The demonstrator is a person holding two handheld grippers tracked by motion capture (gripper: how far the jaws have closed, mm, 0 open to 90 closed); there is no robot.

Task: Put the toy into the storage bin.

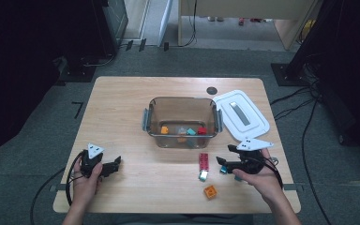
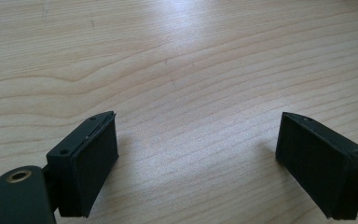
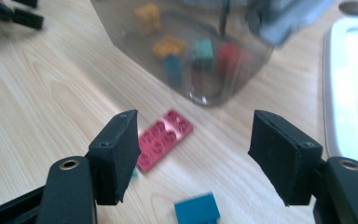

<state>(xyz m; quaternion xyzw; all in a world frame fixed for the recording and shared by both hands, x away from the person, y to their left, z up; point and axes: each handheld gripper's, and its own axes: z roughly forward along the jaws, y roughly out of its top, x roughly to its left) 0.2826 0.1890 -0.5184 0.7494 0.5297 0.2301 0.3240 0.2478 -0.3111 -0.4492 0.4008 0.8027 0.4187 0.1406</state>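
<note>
Container [image 1: 182, 120] mid-bench [image 1: 122, 103], bricks [image 1: 183, 131] inside; lid [image 1: 241, 115] right of it; flat brick [image 1: 203, 161] before it; right gripper [image 1: 223, 165] just beside.

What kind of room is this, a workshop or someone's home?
Probably a lab or test room set up for recording. A small wooden table stands on grey carpet with black cables across the floor, dark curtains hang at the sides, and a person's hands hold camera-fitted grippers over toy bricks.

Lighting: bright, overhead; glare streaked the table [image 2: 205, 28]; room edges were dark. Container [image 3: 191, 51] was blurred; soft shadows.
</note>
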